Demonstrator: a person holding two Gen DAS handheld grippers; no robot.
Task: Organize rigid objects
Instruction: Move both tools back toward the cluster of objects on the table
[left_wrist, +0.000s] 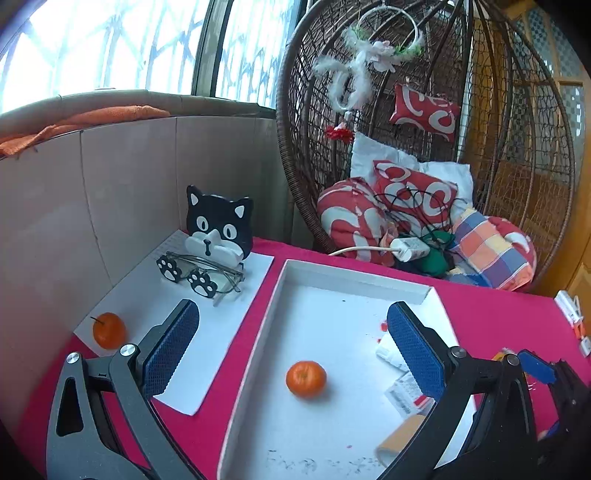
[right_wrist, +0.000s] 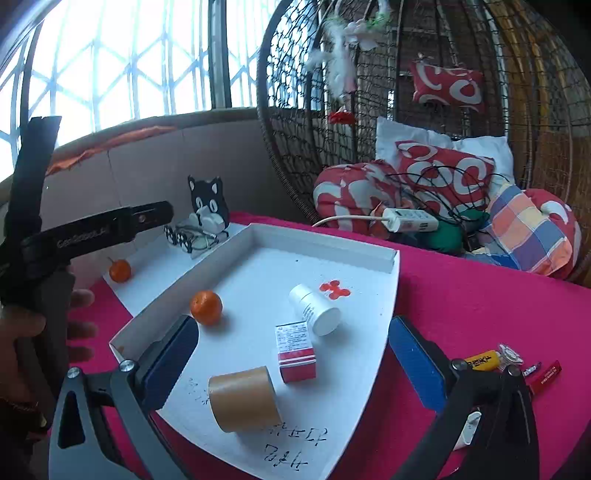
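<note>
A white tray (left_wrist: 280, 280) (right_wrist: 384, 258) lies on the red tablecloth. In it are an orange (left_wrist: 306, 379) (right_wrist: 206, 307), a white bottle (right_wrist: 314, 309) on its side, a red-and-white box (right_wrist: 295, 350) and a brown tape roll (right_wrist: 242, 398). A second orange (left_wrist: 108, 330) (right_wrist: 120, 270) sits on the white sheet (left_wrist: 221, 332) to the left. My left gripper (left_wrist: 293, 350) is open and empty, hovering above the tray's left part. My right gripper (right_wrist: 293, 365) is open and empty above the tray's near side, around the box and tape roll.
A cat-shaped glasses stand (left_wrist: 219, 229) (right_wrist: 208, 208) with glasses (left_wrist: 207, 271) stands at the back left by a beige wall. Small items (right_wrist: 517, 365) lie on the cloth at right. A wicker hanging chair (left_wrist: 406, 147) with cushions is behind the table.
</note>
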